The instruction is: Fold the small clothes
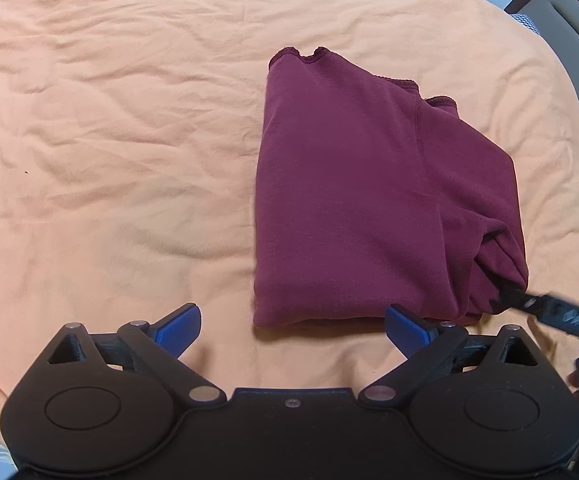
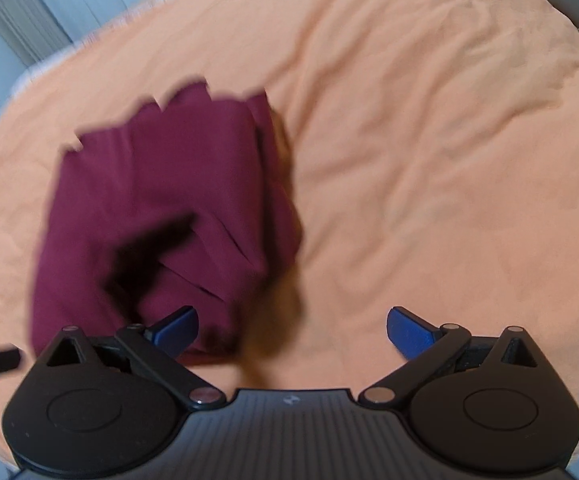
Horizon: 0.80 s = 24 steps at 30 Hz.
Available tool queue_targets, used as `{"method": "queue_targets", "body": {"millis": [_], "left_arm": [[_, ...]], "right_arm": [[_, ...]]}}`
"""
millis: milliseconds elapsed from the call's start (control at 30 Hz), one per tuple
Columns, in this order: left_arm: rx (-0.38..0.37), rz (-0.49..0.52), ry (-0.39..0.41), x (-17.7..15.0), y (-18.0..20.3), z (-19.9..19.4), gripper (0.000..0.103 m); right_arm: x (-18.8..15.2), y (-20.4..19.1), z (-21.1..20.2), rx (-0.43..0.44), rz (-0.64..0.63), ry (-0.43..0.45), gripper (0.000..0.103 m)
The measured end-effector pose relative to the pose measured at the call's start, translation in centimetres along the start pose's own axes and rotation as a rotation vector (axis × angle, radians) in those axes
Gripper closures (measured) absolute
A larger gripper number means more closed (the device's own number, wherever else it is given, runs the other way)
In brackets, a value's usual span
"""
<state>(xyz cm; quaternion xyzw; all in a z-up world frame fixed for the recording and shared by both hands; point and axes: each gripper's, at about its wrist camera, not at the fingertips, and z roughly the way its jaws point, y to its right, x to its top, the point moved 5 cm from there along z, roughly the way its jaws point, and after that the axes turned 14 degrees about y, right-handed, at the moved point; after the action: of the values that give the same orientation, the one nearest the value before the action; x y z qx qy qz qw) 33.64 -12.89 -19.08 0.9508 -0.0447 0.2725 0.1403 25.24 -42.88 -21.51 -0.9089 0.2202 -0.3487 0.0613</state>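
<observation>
Sheet: an orange sheet (image 1: 109, 120) is covering the whole surface, lying creased and rumpled all over; whether a bed or something else is underneath it I cannot tell.

Left gripper: the left gripper (image 1: 292, 328) is hovering low over the sheet with its two blue fingertips (image 1: 181, 326) standing wide apart, holding nothing. Bare sheet is showing between them, and the near edge of the garment is lying just beyond the right-hand fingertip.

Garment: a maroon garment (image 1: 349, 200) is lying folded on the sheet, right of the middle in the left wrist view. Its stitched hems are pointing away from the grippers, and its folded edge is facing them. The near right corner is sitting bunched and raised.

Black part at the corner: in the left wrist view a black bar (image 1: 549, 312) is reaching in from the right and touching that bunched corner; what it belongs to I cannot tell for certain.

Right gripper: the right gripper (image 2: 292, 330) is also gaping wide, its blue fingertips (image 2: 409, 330) gripping nothing. Its view is blurred. The garment (image 2: 161, 184) is sitting ahead and to its left, with the left-hand fingertip overlapping the cloth's near edge, while the right-hand one is hanging over bare sheet (image 2: 429, 160).
</observation>
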Motion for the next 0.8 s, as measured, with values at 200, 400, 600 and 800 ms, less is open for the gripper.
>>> {"method": "queue_targets", "body": {"millis": [200, 400, 600, 800], "left_arm": [[0.01, 0.003, -0.015, 0.0, -0.1, 0.3, 0.003], [0.025, 0.03, -0.007, 0.2, 0.1, 0.1, 0.002], [0.048, -0.02, -0.01, 0.1, -1.1, 0.0, 0.001], [0.065, -0.049, -0.02, 0.2, -1.7, 0.5, 0.001]], "right_arm": [[3.3, -1.2, 0.7, 0.026, -0.036, 0.074, 0.0], [3.7, -1.0, 3.7, -0.04, -0.044, 0.03, 0.0], [-0.1, -0.4, 3.2, -0.021, -0.106, -0.04, 0.0], [-1.5, 1.2, 2.4, -0.018, -0.088, -0.068, 0.0]]}}
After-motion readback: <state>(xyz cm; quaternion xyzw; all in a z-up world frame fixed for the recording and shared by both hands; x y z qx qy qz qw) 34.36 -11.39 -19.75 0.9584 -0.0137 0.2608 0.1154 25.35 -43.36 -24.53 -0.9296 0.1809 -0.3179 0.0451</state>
